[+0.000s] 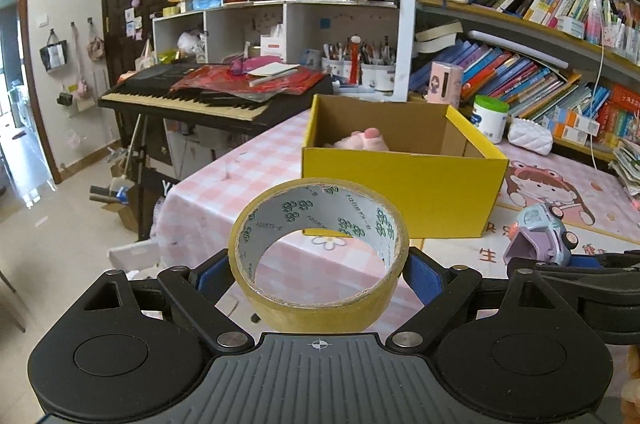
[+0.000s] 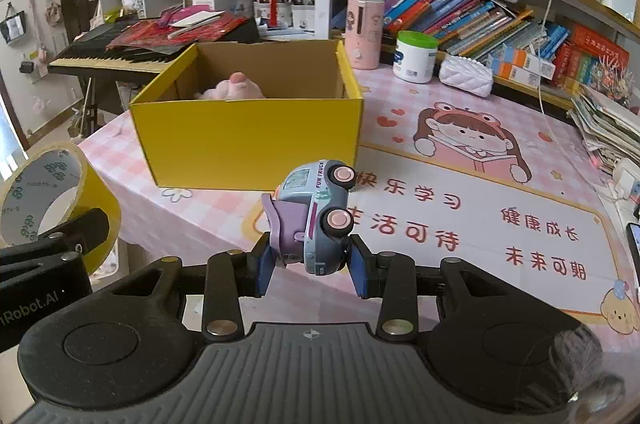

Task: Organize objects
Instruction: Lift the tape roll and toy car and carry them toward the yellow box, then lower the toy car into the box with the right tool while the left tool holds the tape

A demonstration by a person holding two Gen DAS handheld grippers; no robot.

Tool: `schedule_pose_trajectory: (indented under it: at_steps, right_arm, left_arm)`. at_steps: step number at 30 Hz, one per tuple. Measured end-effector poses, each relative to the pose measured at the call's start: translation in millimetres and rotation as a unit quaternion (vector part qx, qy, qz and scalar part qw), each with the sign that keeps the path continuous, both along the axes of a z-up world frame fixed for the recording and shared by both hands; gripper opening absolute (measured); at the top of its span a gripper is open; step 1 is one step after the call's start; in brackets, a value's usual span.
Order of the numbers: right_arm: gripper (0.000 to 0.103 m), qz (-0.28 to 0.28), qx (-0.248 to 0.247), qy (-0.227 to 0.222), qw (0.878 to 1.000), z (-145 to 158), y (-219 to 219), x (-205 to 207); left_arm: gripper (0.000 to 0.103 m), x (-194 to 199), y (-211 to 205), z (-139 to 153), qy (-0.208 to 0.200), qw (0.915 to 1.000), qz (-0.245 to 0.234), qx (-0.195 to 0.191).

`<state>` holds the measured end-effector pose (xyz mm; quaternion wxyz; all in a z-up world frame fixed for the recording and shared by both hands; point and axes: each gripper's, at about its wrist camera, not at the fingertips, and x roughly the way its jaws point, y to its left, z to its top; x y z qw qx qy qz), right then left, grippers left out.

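Note:
My left gripper (image 1: 319,274) is shut on a yellow tape roll (image 1: 320,290), its blue pads pressing both sides; the roll is held off the table, short of the yellow box. The tape roll (image 2: 44,199) and the left gripper body also show at the left edge of the right wrist view. My right gripper (image 2: 311,266) is shut on a small blue-and-purple toy truck (image 2: 316,220), tipped on its side with pink wheels facing right. The toy truck (image 1: 540,236) appears at the right of the left wrist view. An open yellow box (image 2: 248,139) (image 1: 400,191) stands ahead with a pink plush (image 2: 236,87) (image 1: 366,139) inside.
The pink checked tablecloth (image 2: 192,220) carries a cartoon desk mat (image 2: 480,203). Behind the box stand a pink canister (image 2: 363,31), a green-lidded tub (image 2: 416,55) and a white quilted pouch (image 2: 466,75). A keyboard (image 2: 108,51) lies at left; bookshelves (image 2: 500,3) fill the right.

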<state>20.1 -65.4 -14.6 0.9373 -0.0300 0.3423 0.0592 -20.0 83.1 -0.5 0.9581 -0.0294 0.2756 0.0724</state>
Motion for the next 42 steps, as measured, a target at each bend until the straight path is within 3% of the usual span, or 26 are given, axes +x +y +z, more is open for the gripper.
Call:
schedule_pose_trajectory:
  at_steps: [18, 28, 42]
  right_arm:
    - [0.036, 0.009, -0.011, 0.006, 1.0, 1, 10, -2]
    - [0.036, 0.024, -0.005, 0.004, 1.0, 1, 10, 17]
    - [0.036, 0.05, 0.031, -0.041, 0.997, 26, 0, 76]
  left_arm:
    - [0.09, -2, 9, -1, 0.004, 0.9999, 0.003, -0.015]
    - [0.09, 8, 9, -1, 0.004, 0.9998, 0.017, -0.012]
    - [0.09, 60, 0, 23, -0.054, 0.9981, 0.028, 0.011]
